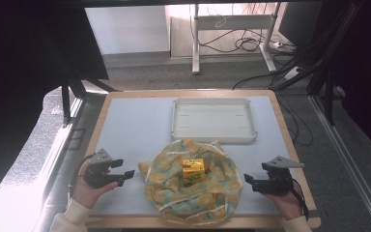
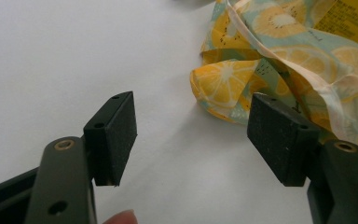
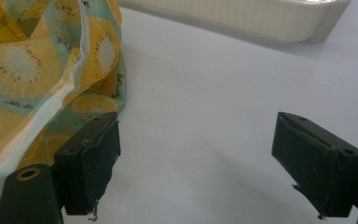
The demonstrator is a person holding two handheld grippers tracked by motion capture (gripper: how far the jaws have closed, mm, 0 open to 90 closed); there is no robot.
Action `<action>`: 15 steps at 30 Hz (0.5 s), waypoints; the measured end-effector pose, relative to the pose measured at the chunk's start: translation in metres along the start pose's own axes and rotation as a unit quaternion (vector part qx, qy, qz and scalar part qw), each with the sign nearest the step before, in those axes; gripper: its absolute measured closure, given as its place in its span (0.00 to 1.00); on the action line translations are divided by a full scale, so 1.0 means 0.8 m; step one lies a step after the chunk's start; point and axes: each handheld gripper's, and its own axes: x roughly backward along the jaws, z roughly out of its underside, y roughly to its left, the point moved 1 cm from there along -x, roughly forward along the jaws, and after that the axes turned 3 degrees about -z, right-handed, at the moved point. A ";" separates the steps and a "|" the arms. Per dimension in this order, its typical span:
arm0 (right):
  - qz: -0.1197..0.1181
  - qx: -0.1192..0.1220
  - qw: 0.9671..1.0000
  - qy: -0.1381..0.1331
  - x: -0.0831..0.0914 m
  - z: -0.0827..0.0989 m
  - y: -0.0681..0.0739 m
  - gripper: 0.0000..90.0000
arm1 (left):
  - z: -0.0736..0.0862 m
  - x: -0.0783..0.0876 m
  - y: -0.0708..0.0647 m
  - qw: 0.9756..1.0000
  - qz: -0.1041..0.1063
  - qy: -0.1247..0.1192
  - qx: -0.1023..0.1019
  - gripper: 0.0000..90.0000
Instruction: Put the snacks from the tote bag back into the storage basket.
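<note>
The lemon-print cloth [image 1: 193, 183] is lying near-centre on the counter [image 1: 125, 125], a yellow carton [image 1: 193, 171] sitting on it; the left tongs [image 1: 121, 175] and right tongs [image 1: 251, 181] are both gaping, holding nothing; pinching one corner unevenly is likely to topple the carton

Soft printed cloth [image 1: 193, 191], glossy carton [image 1: 193, 171], matt plastic tray [image 1: 213, 137]

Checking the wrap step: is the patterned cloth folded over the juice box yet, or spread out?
Spread out. The cloth lies open on the mat, rumpled at its edges, and the juice box stands uncovered at its middle.
</note>
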 end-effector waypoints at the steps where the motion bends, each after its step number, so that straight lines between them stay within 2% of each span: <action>1: -0.001 0.000 1.000 0.000 0.000 0.000 0.000 0.17 | 0.000 0.001 0.001 1.000 0.000 0.000 0.000 0.37; 15: -0.002 0.002 1.000 0.005 0.001 0.003 0.000 0.17 | -0.007 0.006 -0.004 1.000 0.002 -0.006 -0.011 0.37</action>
